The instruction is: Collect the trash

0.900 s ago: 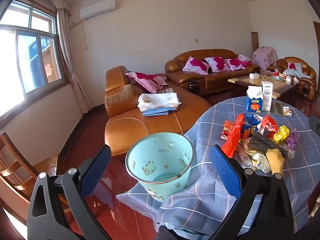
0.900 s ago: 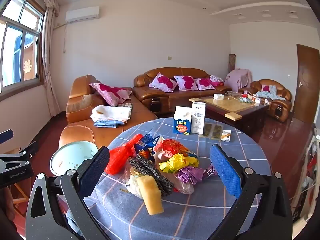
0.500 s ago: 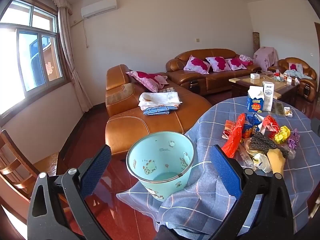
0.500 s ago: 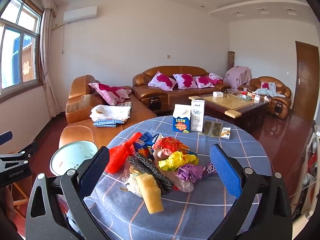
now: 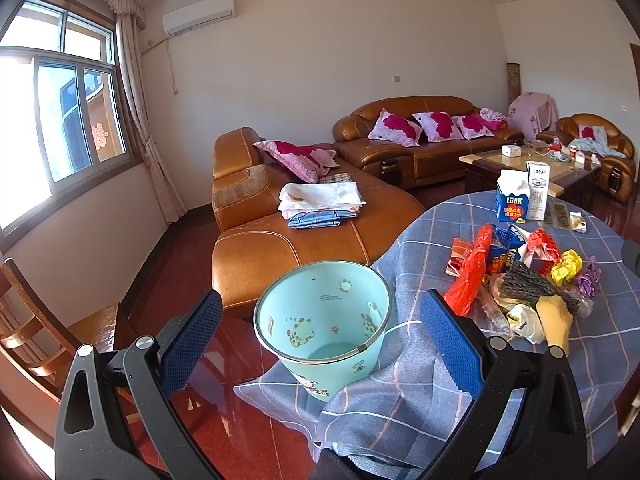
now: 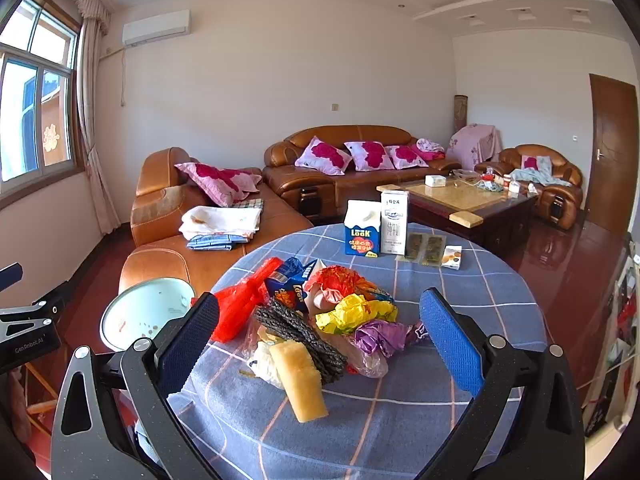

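A heap of trash [image 6: 320, 320] lies on the round table's blue checked cloth [image 6: 400, 420]: a red plastic bag [image 6: 240, 304], blue snack wrappers, yellow and purple crumpled wrappers, a dark ribbed strip and a yellow sponge block [image 6: 300, 380]. My right gripper [image 6: 316, 344] hangs open just before the heap, nothing between its pads. A light-blue bin [image 5: 324, 320] with cartoon prints stands on the floor at the table's left edge. My left gripper [image 5: 320, 344] is open, its fingers either side of the bin from above, apart from it. The heap of trash [image 5: 520, 284] shows right of the bin.
Two upright cartons [image 6: 376, 228], flat packets and a small box stand at the table's far side. Brown leather sofas [image 6: 224, 240] with pink cushions and folded cloths fill the back, with a coffee table [image 6: 460, 200] on the right. A wooden chair [image 5: 48, 328] stands at the left.
Both views have shifted only slightly; the left gripper has crept a little toward the bin. Both grippers stay open and empty.
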